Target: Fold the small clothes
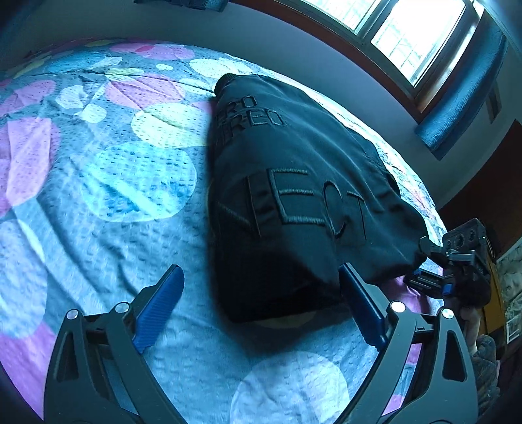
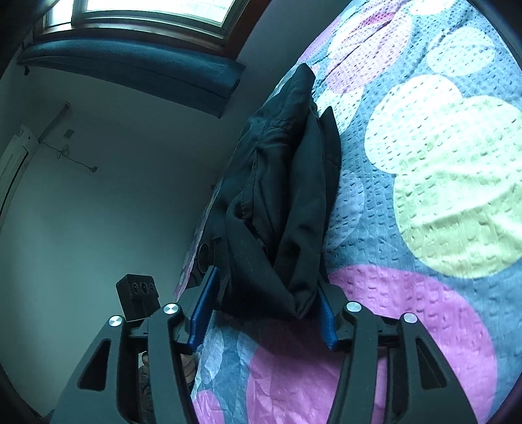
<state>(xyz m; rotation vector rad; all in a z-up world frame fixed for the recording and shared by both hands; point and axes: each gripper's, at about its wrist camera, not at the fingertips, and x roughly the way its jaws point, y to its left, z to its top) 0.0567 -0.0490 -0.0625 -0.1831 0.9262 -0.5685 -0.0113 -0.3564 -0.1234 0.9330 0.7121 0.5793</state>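
Observation:
A black garment (image 1: 293, 182) with grey embroidered letters lies folded on the bed, part of it lifted. My left gripper (image 1: 261, 283) is open; its right finger (image 1: 362, 303) touches the garment's near edge, its left finger (image 1: 160, 306) is over bare bedspread. The right gripper (image 1: 434, 261) shows at the garment's right corner. In the right wrist view the garment (image 2: 284, 202) bunches in thick folds between the blue fingers of my right gripper (image 2: 264, 303), whose jaws stand fairly wide around the cloth; whether they pinch it is unclear.
The bedspread (image 1: 107, 182) has large pink, yellow and white circles on blue-grey. A wall and a window (image 1: 401, 29) with a blue valance lie beyond the bed. The bed's edge (image 2: 202, 228) runs along the garment's left side in the right wrist view.

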